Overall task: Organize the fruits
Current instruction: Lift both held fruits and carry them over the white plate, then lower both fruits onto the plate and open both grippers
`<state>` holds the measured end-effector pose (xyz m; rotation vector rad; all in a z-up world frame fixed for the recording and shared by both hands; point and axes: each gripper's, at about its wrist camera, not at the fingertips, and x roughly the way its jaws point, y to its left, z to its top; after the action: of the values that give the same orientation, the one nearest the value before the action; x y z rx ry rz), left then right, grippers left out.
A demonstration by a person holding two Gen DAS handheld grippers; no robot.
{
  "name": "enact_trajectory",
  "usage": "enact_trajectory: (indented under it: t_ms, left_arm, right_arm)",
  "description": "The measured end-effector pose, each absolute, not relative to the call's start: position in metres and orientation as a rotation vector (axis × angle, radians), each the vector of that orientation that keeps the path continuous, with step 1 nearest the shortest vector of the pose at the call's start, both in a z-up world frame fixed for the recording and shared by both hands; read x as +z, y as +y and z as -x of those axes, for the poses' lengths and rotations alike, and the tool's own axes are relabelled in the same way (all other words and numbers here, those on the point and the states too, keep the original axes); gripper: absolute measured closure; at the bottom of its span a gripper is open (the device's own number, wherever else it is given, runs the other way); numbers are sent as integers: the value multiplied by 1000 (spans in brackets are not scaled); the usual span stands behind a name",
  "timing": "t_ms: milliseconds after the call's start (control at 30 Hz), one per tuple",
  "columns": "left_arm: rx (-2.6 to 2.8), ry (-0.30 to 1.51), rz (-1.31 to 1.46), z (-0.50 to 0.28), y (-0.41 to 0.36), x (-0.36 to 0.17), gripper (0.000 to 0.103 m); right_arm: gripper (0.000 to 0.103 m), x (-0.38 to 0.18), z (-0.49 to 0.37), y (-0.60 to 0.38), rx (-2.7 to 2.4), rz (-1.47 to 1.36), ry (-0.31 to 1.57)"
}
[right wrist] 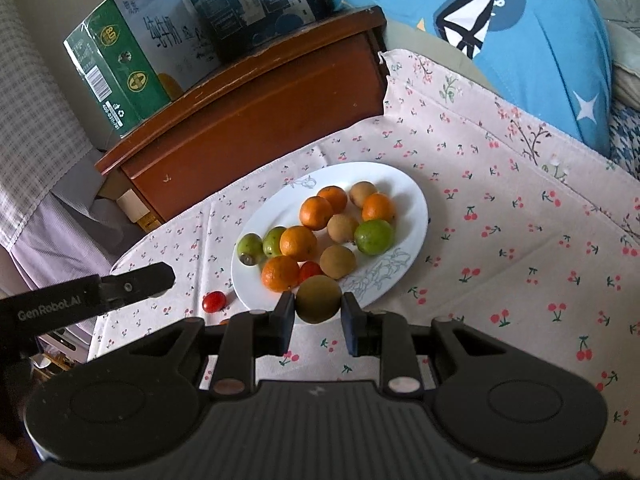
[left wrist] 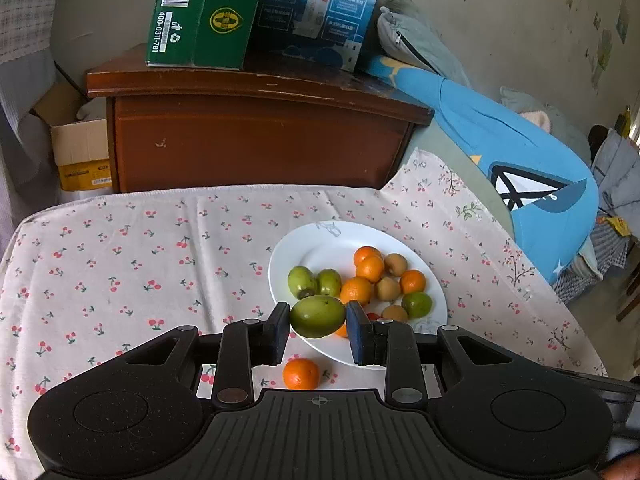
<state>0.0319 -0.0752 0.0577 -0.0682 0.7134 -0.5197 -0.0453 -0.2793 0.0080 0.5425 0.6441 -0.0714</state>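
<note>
A white oval plate [left wrist: 320,240] [right wrist: 412,192] on the cherry-print cloth holds several oranges, green fruits and brown fruits. My left gripper [left wrist: 318,316] is shut on a green fruit [left wrist: 317,316] above the plate's near rim. My right gripper [right wrist: 318,300] is shut on a brown fruit [right wrist: 318,298] over the plate's near edge. An orange [left wrist: 301,373] lies on the cloth in front of the plate. A cherry tomato [right wrist: 213,302] lies on the cloth left of the plate. The left gripper's body [right wrist: 80,296] shows at the left of the right wrist view.
A brown wooden cabinet [left wrist: 256,136] stands behind the table with a green carton [left wrist: 200,12] and a blue carton [left wrist: 320,8] on top. A blue pillow [left wrist: 520,168] lies at the right. A cardboard box [left wrist: 80,152] sits left of the cabinet.
</note>
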Motion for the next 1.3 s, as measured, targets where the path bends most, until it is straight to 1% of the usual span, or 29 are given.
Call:
enact_trajectory:
  t_ms: [233,500,833,1133,1167,1200,1300]
  left_arm:
    - [-526,709,80,-38,-76,59,75]
    - [-518,687,84,-71,-89,63,75]
    - [-516,733,82,-118,-116,45,75]
    - [-546,802,68,-144,-138,20,75]
    - [-548,803,62,-145,-140,19,75]
    - [-547,804,60,-145,-142,18,74]
    - [-553,804,78,-145,-141,21,73]
  right_arm:
    - [78,7,45,-282,-71,-556,641]
    - [78,4,33,-291,-98,-579,614]
    - [78,-8,9,-289,-107,-621,647]
    - [78,-20,-2,-291,-133,-659,672]
    - [77,-22,-3,-291,-135,-669,672]
    - [75,-23,-3,-292,-139,-676,671]
    - [74,-24,-5,-293,-151,-690,657]
